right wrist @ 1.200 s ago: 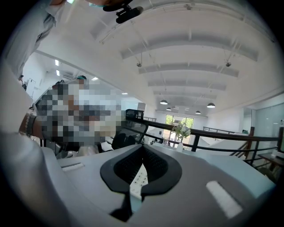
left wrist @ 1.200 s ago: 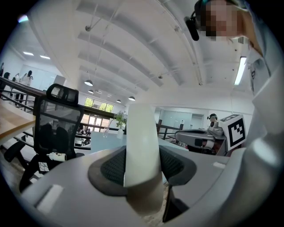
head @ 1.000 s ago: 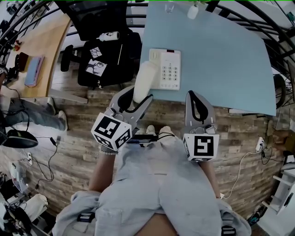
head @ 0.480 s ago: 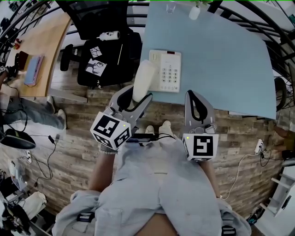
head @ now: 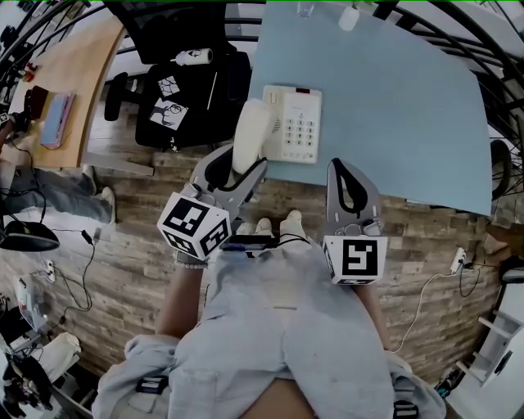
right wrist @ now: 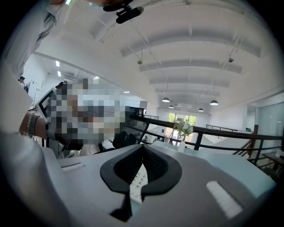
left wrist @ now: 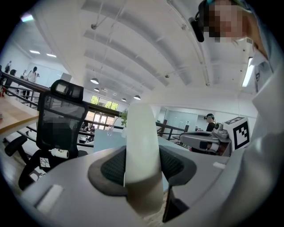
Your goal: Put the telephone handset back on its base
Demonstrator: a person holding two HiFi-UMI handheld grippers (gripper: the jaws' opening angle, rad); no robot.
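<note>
The white telephone handset [head: 250, 135] stands nearly upright in my left gripper [head: 238, 170], which is shut on its lower part at the table's near edge. Its upper end overlaps the left side of the white telephone base [head: 299, 123] with its keypad on the light blue table [head: 401, 98]. In the left gripper view the handset [left wrist: 142, 146] fills the gap between the dark pads of the left gripper [left wrist: 142, 167]. My right gripper [head: 350, 190] hovers just before the table edge, right of the base, shut and holding nothing. The right gripper [right wrist: 143, 147] frames the keypad [right wrist: 138, 179] through its pads.
A black office chair [head: 192, 90] with papers and a bottle stands left of the table. A wooden desk [head: 78, 82] lies far left. A small bottle [head: 350, 16] and a glass sit at the table's far edge. Cables trail over the wooden floor.
My left gripper has edged slightly forward and left with the handset. The right gripper has stayed in place.
</note>
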